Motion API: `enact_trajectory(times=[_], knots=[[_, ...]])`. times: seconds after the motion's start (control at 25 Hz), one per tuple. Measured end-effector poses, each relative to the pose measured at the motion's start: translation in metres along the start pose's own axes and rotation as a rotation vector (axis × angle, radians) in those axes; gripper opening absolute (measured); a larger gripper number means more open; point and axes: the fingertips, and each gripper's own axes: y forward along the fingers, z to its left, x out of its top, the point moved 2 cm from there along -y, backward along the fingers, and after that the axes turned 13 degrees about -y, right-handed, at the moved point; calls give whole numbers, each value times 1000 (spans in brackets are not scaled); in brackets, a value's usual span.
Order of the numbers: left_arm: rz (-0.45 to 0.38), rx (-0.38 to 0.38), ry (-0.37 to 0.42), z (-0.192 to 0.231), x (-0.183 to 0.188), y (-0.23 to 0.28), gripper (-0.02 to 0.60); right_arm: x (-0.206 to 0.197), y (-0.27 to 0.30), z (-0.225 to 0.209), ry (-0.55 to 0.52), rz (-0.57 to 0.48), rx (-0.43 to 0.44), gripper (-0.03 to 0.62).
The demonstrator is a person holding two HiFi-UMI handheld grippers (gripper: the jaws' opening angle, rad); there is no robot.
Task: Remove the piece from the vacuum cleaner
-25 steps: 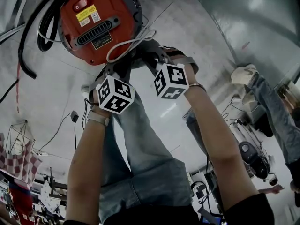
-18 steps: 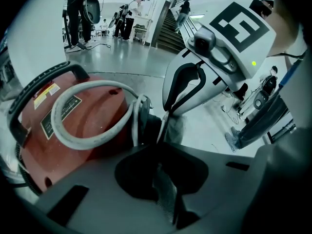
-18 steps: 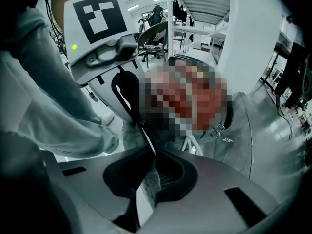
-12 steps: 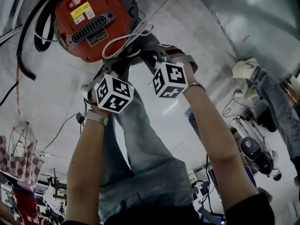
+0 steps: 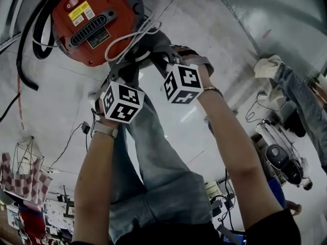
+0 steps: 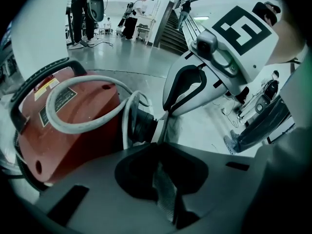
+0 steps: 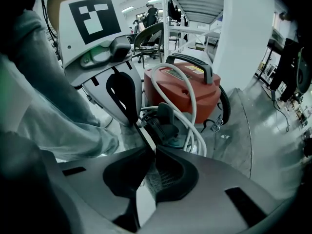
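Note:
A red vacuum cleaner [image 5: 87, 24] stands on the grey floor at the upper left of the head view, with a white cord [image 5: 130, 37] looped over it and a black hose [image 5: 25, 55] curling round its left side. A black connector piece [image 6: 141, 126] [image 7: 163, 121] sticks out of its side. My left gripper [image 5: 139, 61] [image 6: 159, 131] and right gripper [image 5: 156, 57] [image 7: 148, 147] both point at that piece, tips close together beside it. Both pairs of jaws look shut, with nothing clearly between them.
My jeans-clad legs [image 5: 153, 162] stand just below the grippers. Thin cables [image 5: 66, 142] trail over the floor at left. Another person [image 5: 294, 101] and a dark machine [image 5: 286, 165] are at right. A white pillar [image 7: 243, 33] rises behind the vacuum.
The vacuum cleaner has slid a little up and left in the head view. Both grippers have stayed at the black connector piece.

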Motion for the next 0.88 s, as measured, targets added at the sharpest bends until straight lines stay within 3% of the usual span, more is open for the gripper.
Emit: enact_trajectory(times=[0.48,0.88], knots=[[0,4,-41,-4,-5,5,44,-5,4,4,17,-6,1,61],[17,-15,12,-3,-5,5,44,-7,2,10,53,0,15,57]])
